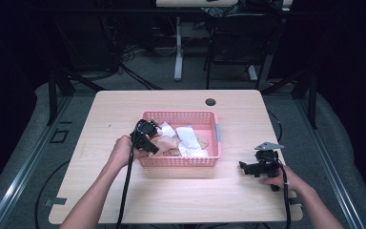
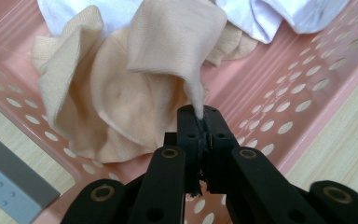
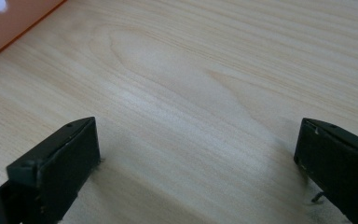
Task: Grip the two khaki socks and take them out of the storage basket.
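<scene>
A pink perforated basket [image 1: 214, 121] stands mid-table and holds white cloths [image 1: 188, 136] and a beige cloth [image 1: 164, 144]. My left gripper [image 1: 148, 136] reaches over the basket's front left corner. In the left gripper view its jaws are shut on a corner of the beige cloth [image 2: 135, 79], which bunches up above the basket's floor [image 2: 279, 93]; the left gripper [image 2: 200, 122] pinches the fabric edge. My right gripper [image 1: 246, 167] rests on the wooden table right of the basket. In the right gripper view it [image 3: 196, 158] stands open with bare wood between the jaws.
White cloths [image 2: 270, 14] lie at the far side of the basket. A grey handle [image 1: 218, 132] sits on the basket's right wall. A round cable hole [image 1: 210, 101] is near the table's back edge. Cables trail from both grippers toward the front edge.
</scene>
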